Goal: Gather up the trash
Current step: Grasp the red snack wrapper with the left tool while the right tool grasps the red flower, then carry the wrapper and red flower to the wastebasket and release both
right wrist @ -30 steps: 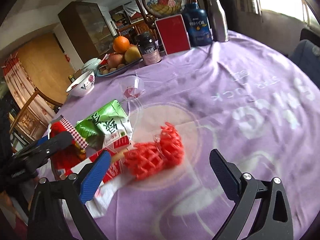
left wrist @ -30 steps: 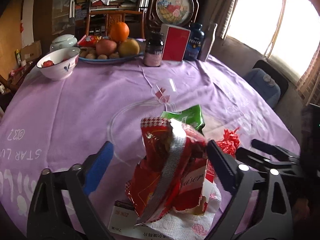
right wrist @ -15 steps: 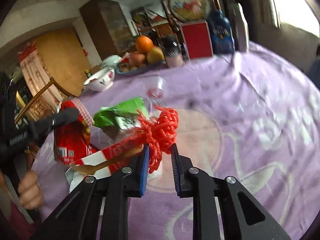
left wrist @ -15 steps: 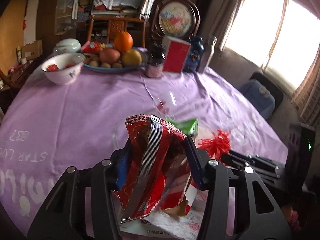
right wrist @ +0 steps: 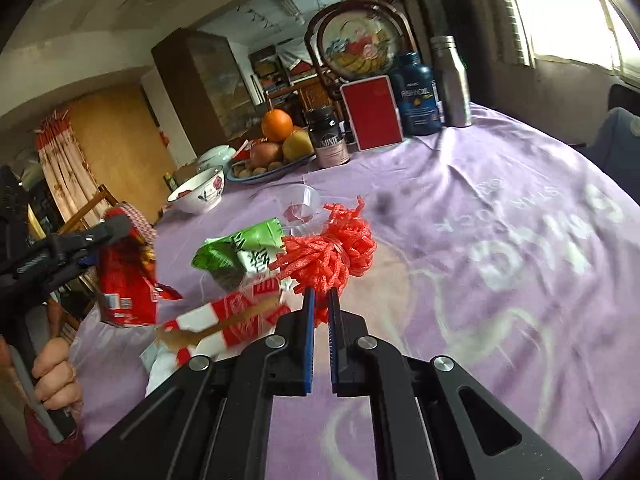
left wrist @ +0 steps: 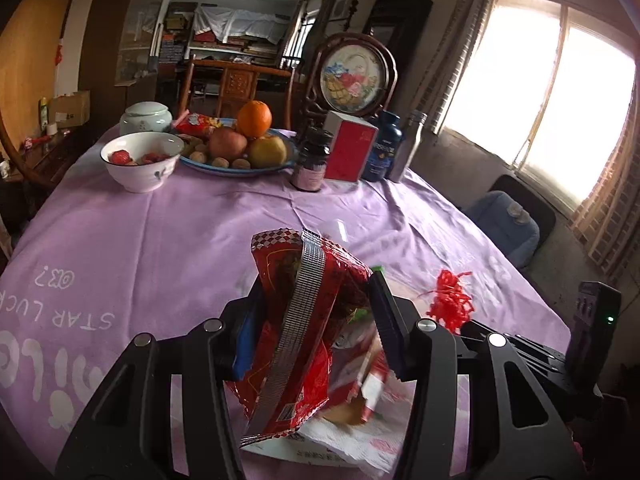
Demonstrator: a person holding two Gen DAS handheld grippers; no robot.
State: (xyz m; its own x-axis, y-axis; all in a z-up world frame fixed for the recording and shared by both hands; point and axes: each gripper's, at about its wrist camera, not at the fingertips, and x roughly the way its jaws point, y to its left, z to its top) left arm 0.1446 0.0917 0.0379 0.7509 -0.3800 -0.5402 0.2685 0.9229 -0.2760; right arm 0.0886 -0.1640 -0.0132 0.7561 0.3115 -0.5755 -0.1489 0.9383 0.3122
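My left gripper [left wrist: 316, 300] is shut on a red foil snack bag [left wrist: 308, 320] and holds it above the purple tablecloth; it also shows in the right wrist view [right wrist: 124, 280]. My right gripper [right wrist: 320, 296] is shut on a red foam fruit net [right wrist: 332, 248] and lifts it off the table; the net also shows in the left wrist view [left wrist: 450, 300]. A green wrapper [right wrist: 240, 252], a red and white wrapper [right wrist: 236, 316] and a white tissue [left wrist: 352, 444] lie on the cloth between the grippers. A clear plastic cup [right wrist: 300, 204] lies beyond them.
At the back of the round table [left wrist: 160, 232] stand a white bowl [left wrist: 140, 160], a fruit plate [left wrist: 236, 152], a dark supplement jar [left wrist: 310, 160], a red box [left wrist: 350, 152], a blue fish-oil bottle [right wrist: 418, 96] and a steel flask [right wrist: 454, 80]. A blue seat [left wrist: 504, 228] stands to the right.
Both grippers closed from open: the left on the red snack bag, the right on the red net. Both items have since been lifted off the cloth.
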